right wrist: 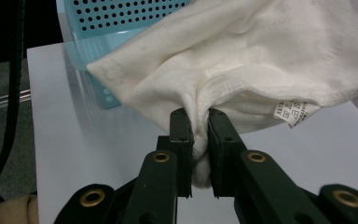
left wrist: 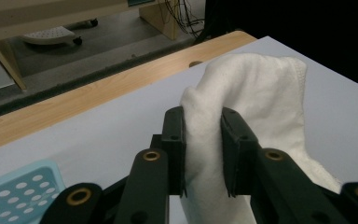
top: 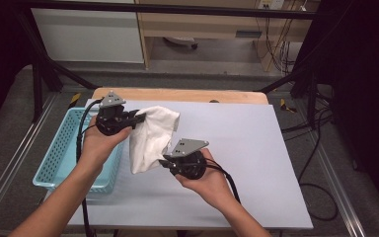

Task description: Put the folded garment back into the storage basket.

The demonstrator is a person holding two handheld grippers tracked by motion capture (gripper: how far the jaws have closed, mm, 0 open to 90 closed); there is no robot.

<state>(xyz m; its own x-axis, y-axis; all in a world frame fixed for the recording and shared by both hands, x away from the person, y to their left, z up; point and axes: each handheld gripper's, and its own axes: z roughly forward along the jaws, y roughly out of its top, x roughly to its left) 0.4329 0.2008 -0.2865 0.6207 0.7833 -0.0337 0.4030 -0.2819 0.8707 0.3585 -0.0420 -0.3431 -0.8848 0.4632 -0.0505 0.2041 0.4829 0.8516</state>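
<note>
- A white cloth [top: 150, 138] is held up off the white table top [top: 237, 163], just to the right of the blue perforated basket [top: 59, 153], which serves as landmark here.
- The left gripper [top: 139, 117] is clamped on a fold at the cloth's upper edge; in the left gripper view a thick wad of fabric [left wrist: 203, 140] is seen pinched between the jaws, which are kept a little apart by it.
- The right gripper [top: 165, 162] is closed almost fully on a thinner bunch near a hemmed edge [right wrist: 200, 135], with a small sewn label [right wrist: 292, 113] hanging just beside the grip.
- The cloth's long axis is judged to run diagonally, from the upper grip beside the basket's far corner down towards the lower grip nearer the person, with a loose corner drooping close to the basket's right wall.
- The step in hand looks like spreading or shifting the cloth. It would be done well if both pinches were kept firm, the grippers were drawn apart evenly until the edge between them is taut, and the hanging corner were kept from catching on the basket's rim.
</note>
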